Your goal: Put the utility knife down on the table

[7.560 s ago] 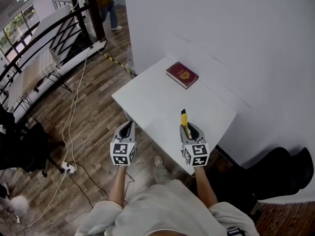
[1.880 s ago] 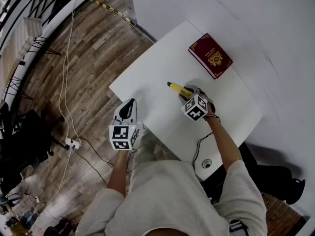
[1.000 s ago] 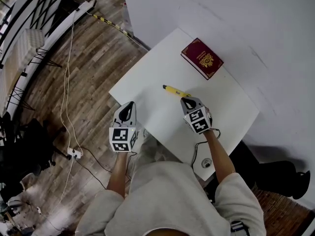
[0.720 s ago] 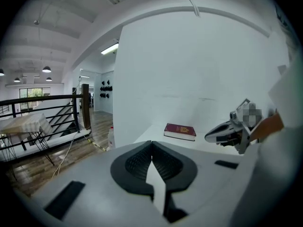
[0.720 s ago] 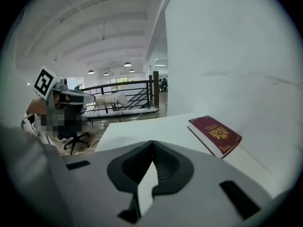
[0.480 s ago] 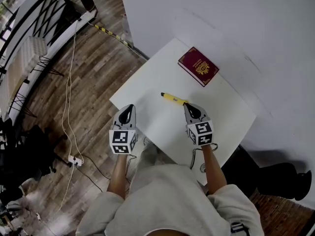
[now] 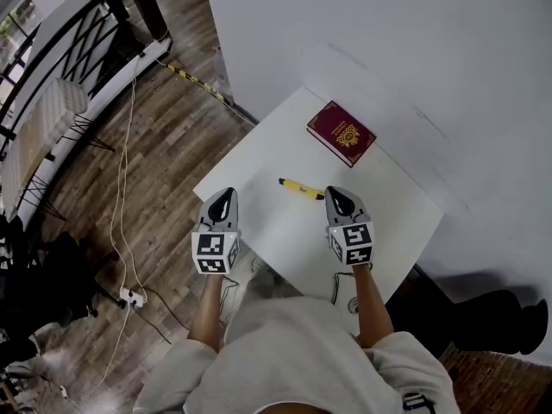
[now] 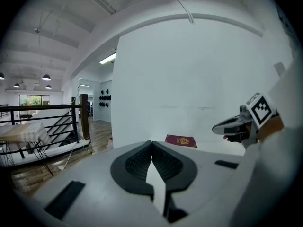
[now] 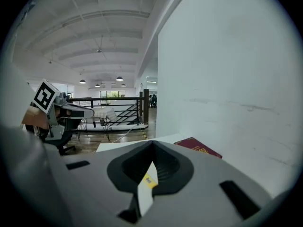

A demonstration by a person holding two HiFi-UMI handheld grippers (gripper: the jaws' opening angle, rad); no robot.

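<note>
wall (image 7: pixel 388 41): white, stood behind the table's far side
floor (image 7: pixel 147 162): wood planks, left of the table, a thin cable (image 7: pixel 121 205) ran across it
railing (image 7: pixel 52 50): black, top-left corner
table (image 7: pixel 259 158): white, set cornerwise against the wall, held the booklet and the knife
left gripper (image 7: pixel 225 195): jaws closed together, nothing between them, hung over the table's near-left edge, well apart from the knife
right gripper (image 7: pixel 336 195): jaws fully closed, nothing gripped, tip just beside the knife's near end, yellow visible through the slit under the jaws in the right gripper view
booklet (image 7: pixel 341 133): maroon with a gold emblem, lay flat near the far corner, apart from the knife
utility knife (image 7: pixel 300 187): yellow, lay flat mid-table, free of both grippers, between the booklet and the right gripper
</note>
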